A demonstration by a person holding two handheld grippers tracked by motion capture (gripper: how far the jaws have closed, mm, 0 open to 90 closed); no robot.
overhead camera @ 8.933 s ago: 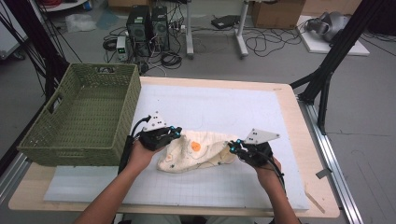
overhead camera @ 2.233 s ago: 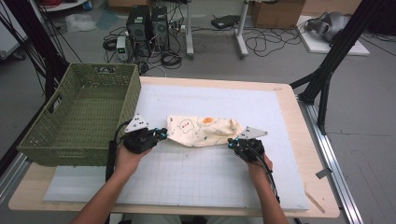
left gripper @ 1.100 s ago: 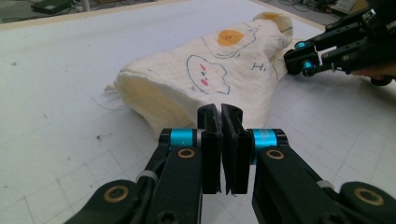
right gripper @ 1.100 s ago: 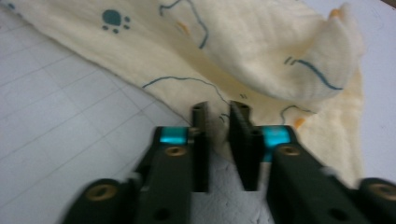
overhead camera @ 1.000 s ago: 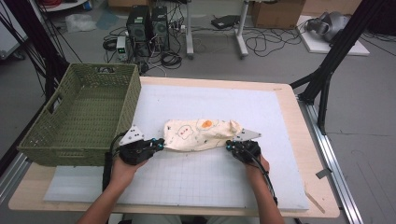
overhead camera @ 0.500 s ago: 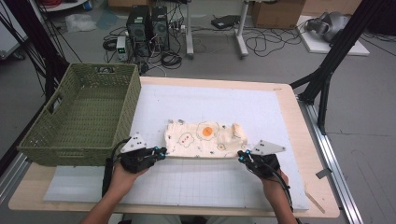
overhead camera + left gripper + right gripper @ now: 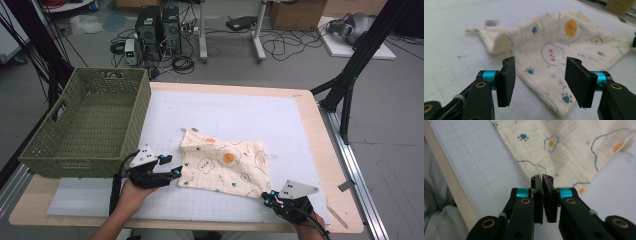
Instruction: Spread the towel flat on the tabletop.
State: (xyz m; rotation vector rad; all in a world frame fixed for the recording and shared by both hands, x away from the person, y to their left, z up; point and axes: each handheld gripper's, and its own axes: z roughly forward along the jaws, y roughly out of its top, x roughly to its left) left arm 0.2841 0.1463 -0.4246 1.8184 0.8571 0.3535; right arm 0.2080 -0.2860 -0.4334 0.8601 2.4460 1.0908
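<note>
On the bench (image 7: 240, 105), towards its front edge: patterned cloth (image 7: 222, 162) spread almost flat, one far corner (image 7: 191, 133) curled over, a low ridge visible there in the left gripper view (image 7: 501, 42). Well apart from the green basket (image 7: 75, 167) at the left of the bench.

Left tool (image 7: 176, 172) at the cloth's left edge, released: jaws just opened wide, cloth edge lying on the bench between and below the pads (image 7: 506, 80), not pressed by either. Right tool (image 7: 266, 197) at the near right corner, pads all but together (image 7: 542, 180), just eased apart by a thin slit; no cloth seen in that slit.

Judged step: letting go after laying the cloth out.

- Finish opening the right tool fully before moving it.
- Lift both tools straight clear, then draw back; avoid dragging sideways, or the edges may follow and wrinkle.
- Check that neither pad snags the loose weave.
- Flatten the curled corner next, pinching only its tip and pulling outward, low over the bench.
</note>
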